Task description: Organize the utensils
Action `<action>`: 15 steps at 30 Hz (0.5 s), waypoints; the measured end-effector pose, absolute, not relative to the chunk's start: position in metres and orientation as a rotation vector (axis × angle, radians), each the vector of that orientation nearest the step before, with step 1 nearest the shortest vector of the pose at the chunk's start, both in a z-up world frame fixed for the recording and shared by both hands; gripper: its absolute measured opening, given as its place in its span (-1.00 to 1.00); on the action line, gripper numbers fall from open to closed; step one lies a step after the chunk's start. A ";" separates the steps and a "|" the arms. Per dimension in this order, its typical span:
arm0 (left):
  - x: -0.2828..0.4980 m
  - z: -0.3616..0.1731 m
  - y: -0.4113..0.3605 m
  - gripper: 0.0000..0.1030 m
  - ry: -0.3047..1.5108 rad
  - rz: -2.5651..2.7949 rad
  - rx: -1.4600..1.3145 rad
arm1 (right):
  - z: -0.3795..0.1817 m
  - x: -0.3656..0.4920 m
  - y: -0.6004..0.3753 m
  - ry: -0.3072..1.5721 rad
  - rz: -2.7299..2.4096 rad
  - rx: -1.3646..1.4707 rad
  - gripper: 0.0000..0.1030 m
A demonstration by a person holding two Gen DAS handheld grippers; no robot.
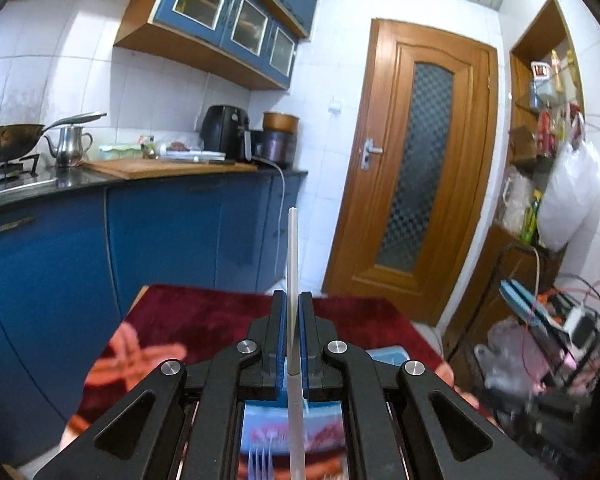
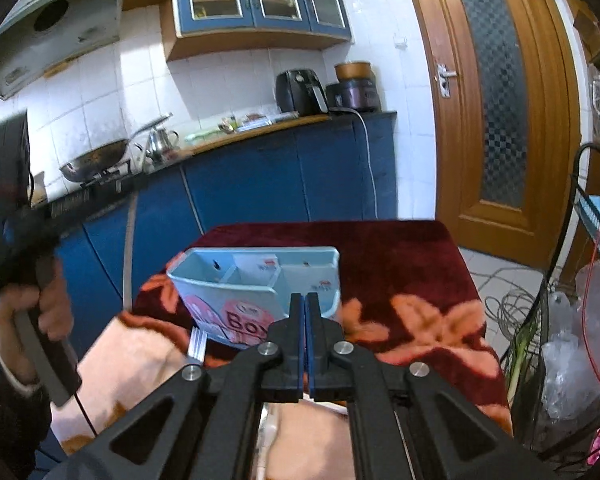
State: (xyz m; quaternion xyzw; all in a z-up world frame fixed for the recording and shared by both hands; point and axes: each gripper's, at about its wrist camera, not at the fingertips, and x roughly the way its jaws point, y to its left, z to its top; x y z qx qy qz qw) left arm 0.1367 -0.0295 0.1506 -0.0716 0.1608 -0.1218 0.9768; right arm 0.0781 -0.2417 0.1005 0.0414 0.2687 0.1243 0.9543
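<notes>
chopstick (image 1: 292,264): pale, upright, clamped | holder (image 2: 256,280): light-blue, compartmented, on table | fork (image 2: 197,346): beside holder

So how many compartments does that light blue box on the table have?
3 that I can see in the light blue box: one at its left end, a middle one, and one on the right. The gripper hides part of the right one.

Red floral-clothed table (image 2: 412,264) — blue utensil box (image 2: 236,280), 1 fork (image 2: 197,346).
</notes>
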 end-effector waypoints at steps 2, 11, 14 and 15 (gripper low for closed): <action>0.150 0.150 -0.033 -0.89 0.305 -0.233 -0.152 | 0.091 0.085 -0.246 0.578 0.245 0.082 -0.95; 0.193 0.129 -0.039 -0.89 0.185 -0.110 -0.158 | 0.056 0.102 -0.264 0.691 0.228 0.108 -0.95; 0.198 0.115 -0.039 -0.89 0.186 -0.078 -0.160 | 0.048 0.105 -0.268 0.723 0.219 0.119 -0.95; 0.199 0.110 -0.039 -0.89 0.192 -0.072 -0.156 | 0.045 0.106 -0.270 0.735 0.216 0.123 -0.95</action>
